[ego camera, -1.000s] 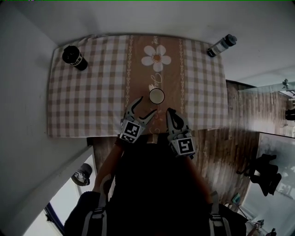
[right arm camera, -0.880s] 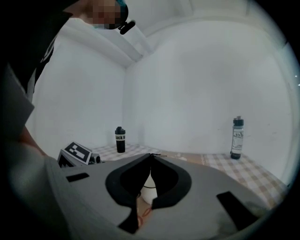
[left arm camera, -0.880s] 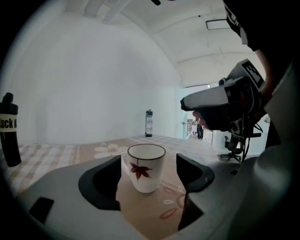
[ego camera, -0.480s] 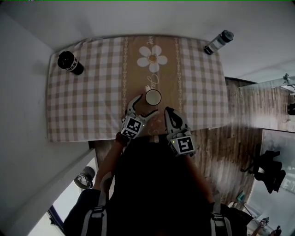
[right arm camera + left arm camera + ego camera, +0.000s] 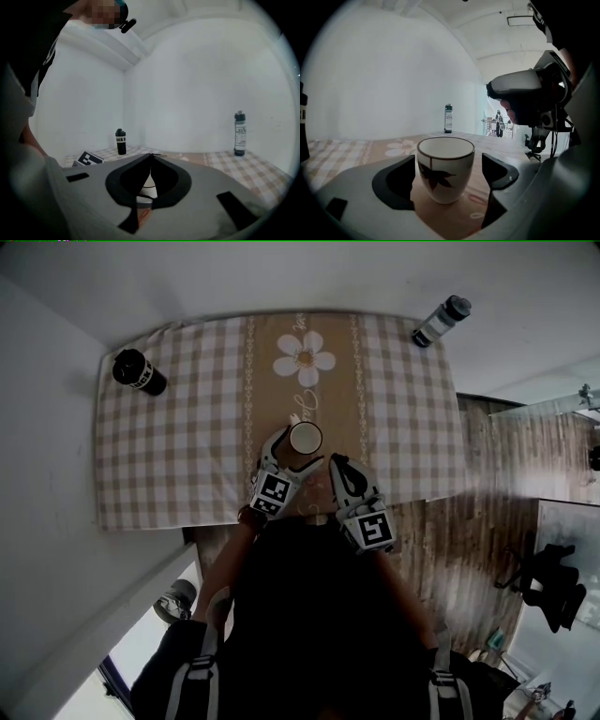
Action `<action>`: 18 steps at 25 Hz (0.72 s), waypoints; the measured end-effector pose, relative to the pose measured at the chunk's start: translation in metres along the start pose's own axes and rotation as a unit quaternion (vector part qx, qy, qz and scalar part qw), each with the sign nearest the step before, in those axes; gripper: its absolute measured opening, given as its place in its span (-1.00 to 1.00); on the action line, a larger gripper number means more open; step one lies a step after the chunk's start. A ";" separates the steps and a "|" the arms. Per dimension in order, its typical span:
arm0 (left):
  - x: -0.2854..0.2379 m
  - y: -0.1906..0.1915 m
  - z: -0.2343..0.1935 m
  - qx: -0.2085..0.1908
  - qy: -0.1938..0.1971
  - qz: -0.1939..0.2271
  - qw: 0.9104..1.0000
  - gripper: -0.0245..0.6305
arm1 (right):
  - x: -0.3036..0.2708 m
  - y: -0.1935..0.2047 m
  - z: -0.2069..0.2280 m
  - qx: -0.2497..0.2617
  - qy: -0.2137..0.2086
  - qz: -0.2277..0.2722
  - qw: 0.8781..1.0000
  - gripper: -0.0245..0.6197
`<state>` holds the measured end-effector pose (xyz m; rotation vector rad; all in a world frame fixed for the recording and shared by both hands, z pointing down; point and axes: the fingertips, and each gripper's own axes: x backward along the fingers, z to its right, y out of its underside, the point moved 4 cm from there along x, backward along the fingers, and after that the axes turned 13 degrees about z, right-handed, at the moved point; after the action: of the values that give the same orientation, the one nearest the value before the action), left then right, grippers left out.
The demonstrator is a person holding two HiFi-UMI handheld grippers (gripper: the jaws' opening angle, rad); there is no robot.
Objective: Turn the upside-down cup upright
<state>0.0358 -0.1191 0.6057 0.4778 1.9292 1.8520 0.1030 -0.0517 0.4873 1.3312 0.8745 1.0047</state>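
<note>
A white cup (image 5: 445,168) with a brown rim and a dark leaf print stands on the checked tablecloth (image 5: 187,446), its wide mouth up. In the head view the cup (image 5: 306,438) is near the table's front edge. My left gripper (image 5: 292,454) straddles it. The jaws are opening, and the dark fingers (image 5: 396,180) stand off either side of the cup without touching it. My right gripper (image 5: 337,467) hovers just right of the cup, shut with nothing in it. Its closed tips (image 5: 151,155) hide most of the cup in the right gripper view.
A black bottle (image 5: 137,372) stands at the table's far left corner and a clear bottle (image 5: 439,322) at the far right corner. A white flower print (image 5: 305,359) lies beyond the cup. Wooden floor (image 5: 487,484) borders the table on the right.
My left gripper has moved forward so its jaws now flank the cup, and they have spread wider. The right gripper has stayed put.
</note>
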 end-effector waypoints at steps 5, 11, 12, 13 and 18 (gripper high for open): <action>-0.007 0.000 -0.002 0.004 -0.007 0.006 1.000 0.41 | 0.000 -0.001 0.000 -0.001 -0.008 0.003 1.000 -0.91; -0.014 0.007 0.000 0.016 -0.011 -0.001 1.000 0.41 | 0.002 -0.001 -0.003 0.001 -0.019 0.002 1.000 -0.91; -0.015 0.009 -0.001 0.019 -0.011 -0.002 1.000 0.41 | 0.002 -0.001 -0.003 0.004 -0.021 0.000 1.000 -0.91; -0.016 0.010 -0.002 0.020 -0.011 -0.003 1.000 0.41 | 0.001 0.000 -0.003 0.006 -0.023 -0.001 1.000 -0.91; -0.021 0.012 -0.005 0.033 -0.019 -0.002 0.999 0.41 | 0.001 0.000 -0.002 0.007 -0.026 -0.003 1.000 -0.91</action>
<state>0.0510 -0.1339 0.6193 0.5249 1.9696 1.7687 0.1017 -0.0503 0.4878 1.3592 0.8476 0.9574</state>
